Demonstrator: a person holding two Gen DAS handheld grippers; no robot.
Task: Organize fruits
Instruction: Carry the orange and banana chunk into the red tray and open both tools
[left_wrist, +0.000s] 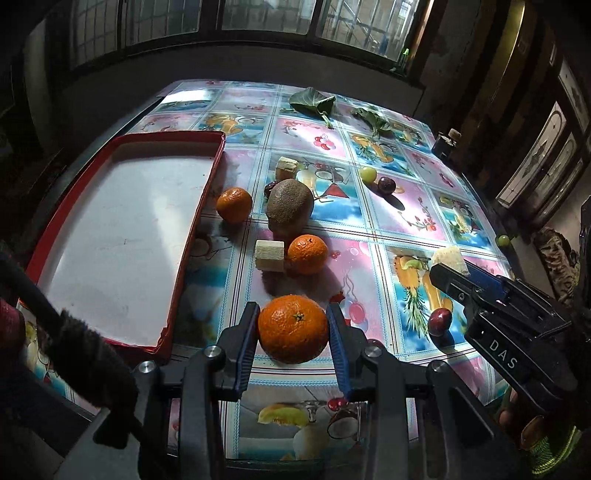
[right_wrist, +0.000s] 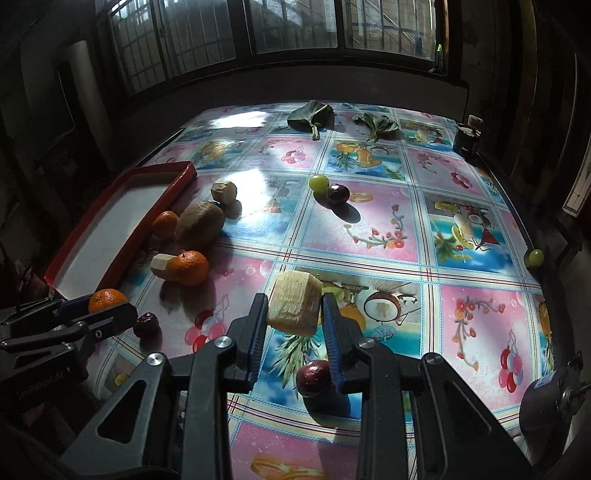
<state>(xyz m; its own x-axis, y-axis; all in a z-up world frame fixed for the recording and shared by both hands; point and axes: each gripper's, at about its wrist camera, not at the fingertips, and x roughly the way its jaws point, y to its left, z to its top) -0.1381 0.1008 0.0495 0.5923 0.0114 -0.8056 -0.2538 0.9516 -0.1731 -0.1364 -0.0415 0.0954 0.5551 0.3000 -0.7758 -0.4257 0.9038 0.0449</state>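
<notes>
My left gripper (left_wrist: 293, 312) is shut on a large orange (left_wrist: 291, 332), held just above the patterned tablecloth beside the red tray (left_wrist: 207, 177) with its white floor. In the right wrist view that orange (right_wrist: 107, 299) shows between the left gripper's (right_wrist: 110, 312) jaws at the lower left. My right gripper (right_wrist: 294, 301) is shut on a pale yellow fruit chunk (right_wrist: 293, 306), lifted off the cloth. Seen from the left wrist, the right gripper (left_wrist: 452, 271) carries this chunk (left_wrist: 448, 258) at the right.
A kiwi (left_wrist: 290, 206), two mandarins (left_wrist: 233, 205) (left_wrist: 307, 254) and pale blocks (left_wrist: 269, 255) (left_wrist: 286, 167) lie by the tray. A green grape (left_wrist: 368, 173), dark plums (left_wrist: 386, 184) (right_wrist: 313, 376), leaves (left_wrist: 312, 101) and a dark jar (left_wrist: 445, 144) are farther out. One grape (right_wrist: 534, 257) sits at the right table edge.
</notes>
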